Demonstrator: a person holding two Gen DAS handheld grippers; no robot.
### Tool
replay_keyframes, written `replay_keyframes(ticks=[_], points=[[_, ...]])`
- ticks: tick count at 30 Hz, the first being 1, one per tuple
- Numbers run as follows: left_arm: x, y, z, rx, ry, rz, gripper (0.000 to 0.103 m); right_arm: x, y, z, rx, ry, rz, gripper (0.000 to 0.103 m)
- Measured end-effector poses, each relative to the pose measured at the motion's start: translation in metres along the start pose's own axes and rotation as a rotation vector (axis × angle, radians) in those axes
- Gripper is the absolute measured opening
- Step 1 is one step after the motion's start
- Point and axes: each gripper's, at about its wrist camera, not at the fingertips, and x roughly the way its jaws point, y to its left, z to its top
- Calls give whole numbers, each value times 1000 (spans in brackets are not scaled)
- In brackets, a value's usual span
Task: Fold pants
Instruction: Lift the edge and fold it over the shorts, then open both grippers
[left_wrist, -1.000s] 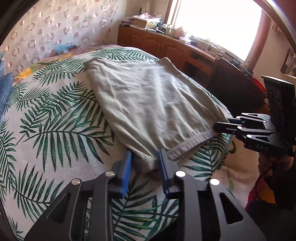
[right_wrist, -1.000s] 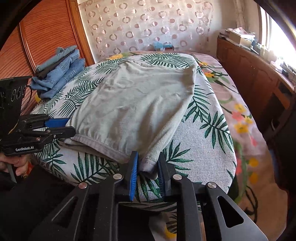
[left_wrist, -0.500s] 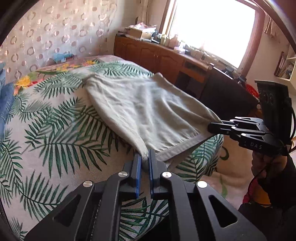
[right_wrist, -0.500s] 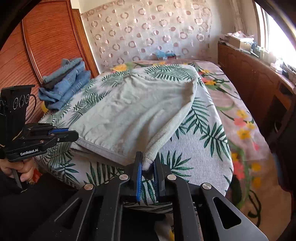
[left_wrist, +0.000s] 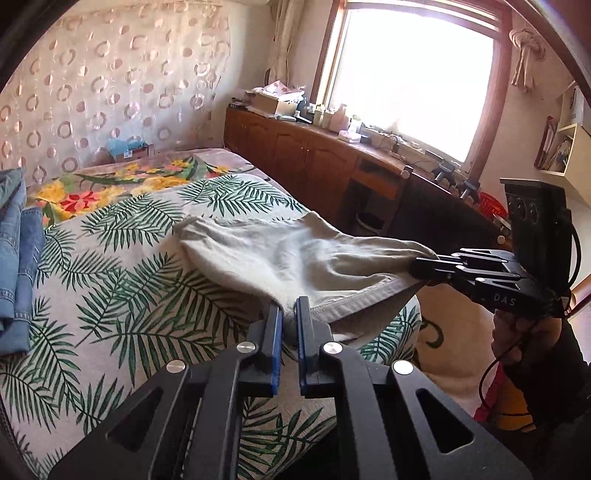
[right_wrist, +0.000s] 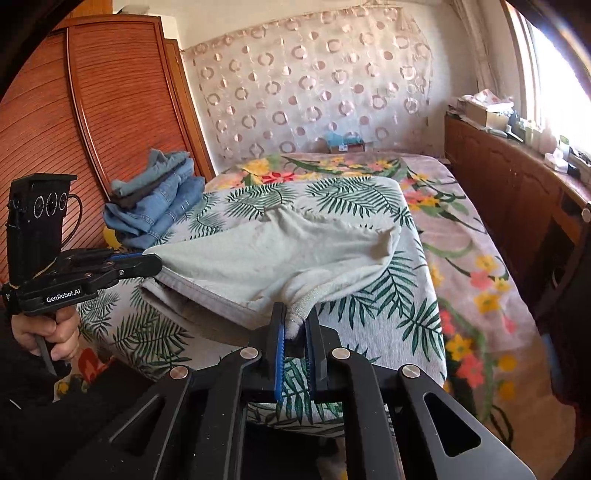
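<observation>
A moment ago the pants (left_wrist: 291, 258) lay flat on the bed (left_wrist: 122, 280); now their near edge is lifted clear, so the fold is starting. The left claw (left_wrist: 289, 314) is clenched on one corner, the right claw (right_wrist: 295, 321) on the other. The cloth stretches between them and sags forward from both onto the bed ahead.

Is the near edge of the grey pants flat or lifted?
Lifted: the grey pants hang above the leaf-print cover between the left tool and right tool, both clamped on corners.
</observation>
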Motion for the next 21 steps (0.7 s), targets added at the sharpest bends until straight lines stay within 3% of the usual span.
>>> replay_keyframes(ticks=[21], points=[[76, 44, 72, 28, 38, 108, 8, 84, -20, 57, 32, 6, -69, 9]])
